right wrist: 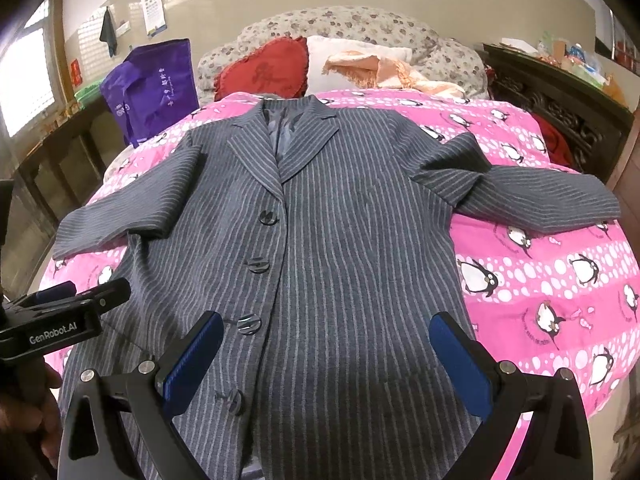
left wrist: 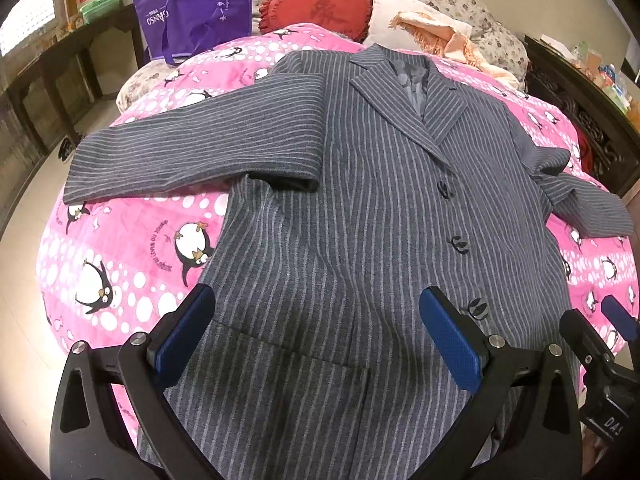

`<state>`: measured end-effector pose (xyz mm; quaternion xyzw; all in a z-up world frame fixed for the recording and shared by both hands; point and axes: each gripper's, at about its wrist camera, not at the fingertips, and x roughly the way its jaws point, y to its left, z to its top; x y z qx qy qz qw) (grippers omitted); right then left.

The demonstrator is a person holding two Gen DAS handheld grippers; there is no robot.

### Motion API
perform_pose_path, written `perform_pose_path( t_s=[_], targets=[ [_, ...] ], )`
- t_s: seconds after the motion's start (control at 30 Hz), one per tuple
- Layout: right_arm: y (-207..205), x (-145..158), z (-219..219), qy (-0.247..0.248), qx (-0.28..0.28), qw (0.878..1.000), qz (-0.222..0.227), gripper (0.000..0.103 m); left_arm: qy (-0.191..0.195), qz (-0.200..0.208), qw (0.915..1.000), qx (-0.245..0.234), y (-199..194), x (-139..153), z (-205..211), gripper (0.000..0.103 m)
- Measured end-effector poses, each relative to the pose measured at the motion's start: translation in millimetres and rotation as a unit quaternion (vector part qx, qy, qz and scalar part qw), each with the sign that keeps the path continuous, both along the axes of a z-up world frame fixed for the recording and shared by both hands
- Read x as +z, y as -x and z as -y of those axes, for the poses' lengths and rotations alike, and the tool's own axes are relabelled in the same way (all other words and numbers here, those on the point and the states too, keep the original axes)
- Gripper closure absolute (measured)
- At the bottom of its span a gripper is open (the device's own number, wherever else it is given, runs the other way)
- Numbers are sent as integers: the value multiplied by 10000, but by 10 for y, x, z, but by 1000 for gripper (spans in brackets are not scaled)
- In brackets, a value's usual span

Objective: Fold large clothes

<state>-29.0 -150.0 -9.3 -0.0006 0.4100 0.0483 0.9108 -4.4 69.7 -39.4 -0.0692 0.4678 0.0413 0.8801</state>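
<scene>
Grey pinstriped wool coat point(left wrist: 360, 208) lies flat, buttoned, across the pink penguin-print quilt point(left wrist: 132, 280) on the bed; its hem is cut off below. Left gripper point(left wrist: 316, 328) and right gripper point(right wrist: 326, 344) hover spread wide, empty.

A bed is carrying everything, its pink penguin quilt point(right wrist: 540, 264) spreading across the top; a grey striped coat point(right wrist: 340, 240) is lying flat on the quilt, front up, collar toward the headboard, both sleeves stretching out sideways; a red cushion point(right wrist: 264, 70), a white pillow point(right wrist: 324, 60) and a peach cloth point(right wrist: 384, 68) are resting at the head end; a purple bag point(left wrist: 196, 8) is sitting at the bed's far left corner.
</scene>
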Motion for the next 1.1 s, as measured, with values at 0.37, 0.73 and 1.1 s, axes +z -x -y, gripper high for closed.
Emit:
perform_pose_path(
  t_s=[0.37,0.73,1.1],
  targets=[
    [14,42,-7,-9,-4,10000,27,1,12,19,10000,-4,1,5,16,0],
    [3,30,-10,-1,-24,10000,-16,1,107,14,9999,122,14,11,-114,0],
    [-165,-210,-133,119,99,9992,-357,1,197,34,9998,91,77,-75,-148,0]
  ],
)
